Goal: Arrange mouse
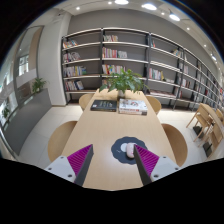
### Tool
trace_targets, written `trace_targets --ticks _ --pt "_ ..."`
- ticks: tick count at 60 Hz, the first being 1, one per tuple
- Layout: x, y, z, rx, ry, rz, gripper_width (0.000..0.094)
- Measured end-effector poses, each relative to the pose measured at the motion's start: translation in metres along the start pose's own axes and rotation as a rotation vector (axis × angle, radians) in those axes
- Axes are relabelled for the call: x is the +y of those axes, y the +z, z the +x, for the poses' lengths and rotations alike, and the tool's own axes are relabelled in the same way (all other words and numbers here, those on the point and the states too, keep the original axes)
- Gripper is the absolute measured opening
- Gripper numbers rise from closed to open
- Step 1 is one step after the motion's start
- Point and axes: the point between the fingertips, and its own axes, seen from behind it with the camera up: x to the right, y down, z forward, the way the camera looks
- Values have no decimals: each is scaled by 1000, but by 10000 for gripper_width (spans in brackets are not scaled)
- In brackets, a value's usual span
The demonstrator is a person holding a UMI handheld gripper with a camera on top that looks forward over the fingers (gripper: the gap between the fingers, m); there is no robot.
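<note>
The mouse (127, 151) lies on a dark mat (122, 147) on the table (100, 130), between the open gripper (112, 163) fingers, ungrasped. Closing off-centre could skid it sideways. Plant (124, 80) and books (104, 104) stand beyond.

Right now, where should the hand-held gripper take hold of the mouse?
Probably across its two long sides, coming from above. The white mouse lies flat on a dark mouse pad on the wooden table, between the open fingers of the hand-held gripper.
</note>
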Motion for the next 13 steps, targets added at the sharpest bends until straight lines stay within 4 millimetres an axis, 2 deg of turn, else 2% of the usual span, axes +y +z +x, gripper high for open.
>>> trace_targets --ticks 4,13 --pt "0 -7 -8 -9 -2 3 810" --pt "1 -6 -11 -18 -12 -1 809"
